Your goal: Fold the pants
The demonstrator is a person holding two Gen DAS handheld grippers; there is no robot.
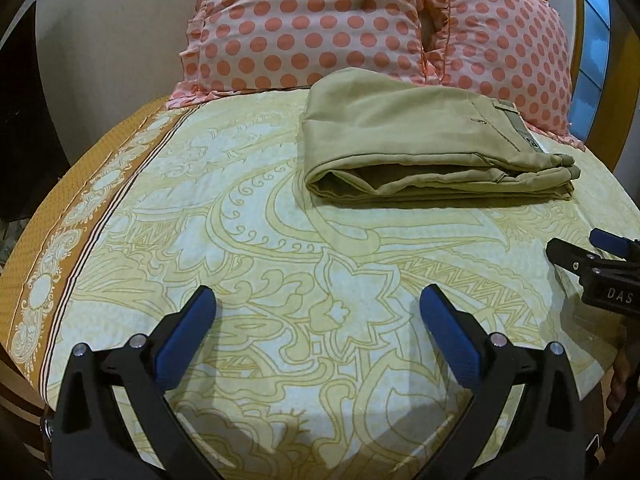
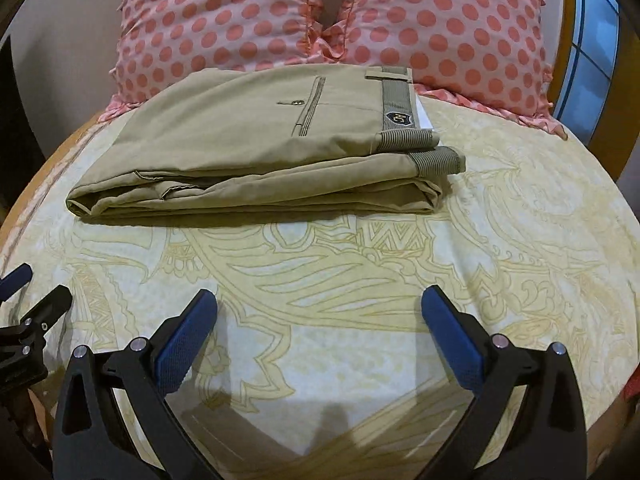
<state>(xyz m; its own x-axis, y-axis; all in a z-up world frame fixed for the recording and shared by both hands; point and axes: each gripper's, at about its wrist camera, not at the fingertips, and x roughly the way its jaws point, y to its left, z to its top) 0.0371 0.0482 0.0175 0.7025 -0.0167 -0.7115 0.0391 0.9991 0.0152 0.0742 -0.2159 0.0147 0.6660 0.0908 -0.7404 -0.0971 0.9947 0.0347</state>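
Pants (image 2: 256, 148) sit folded in a flat stack on the bed (image 2: 520, 220), far side, butted against the pillows (image 2: 440, 20). Waistband (image 2: 400, 96) points right, fold edge left, layers roughly square. Looks done or nearly done, my call.

My left gripper (image 1: 318, 332) is spread wide, grasping nothing, hanging over bare sheet near me, well apart from the pants. My right gripper (image 2: 320, 332) same: fingers released, empty, near edge of the bed, pants well ahead.

Risks from here, judged only:
- Lower waistband tab (image 2: 438, 160) sticks out right past the top layer. If I tidy it by pinching one layer, the stack may shear and the top fold slide off.
- Near-left corner (image 2: 80, 204) gapes a bit; a fingertip snagging inside that opening would drag the fold open.
- Bed is soft and patterned sheet loose; pressing down could wrinkle the sheet and tilt the stack.
- Grippers sit close side by side; reaching in together risks a bump.
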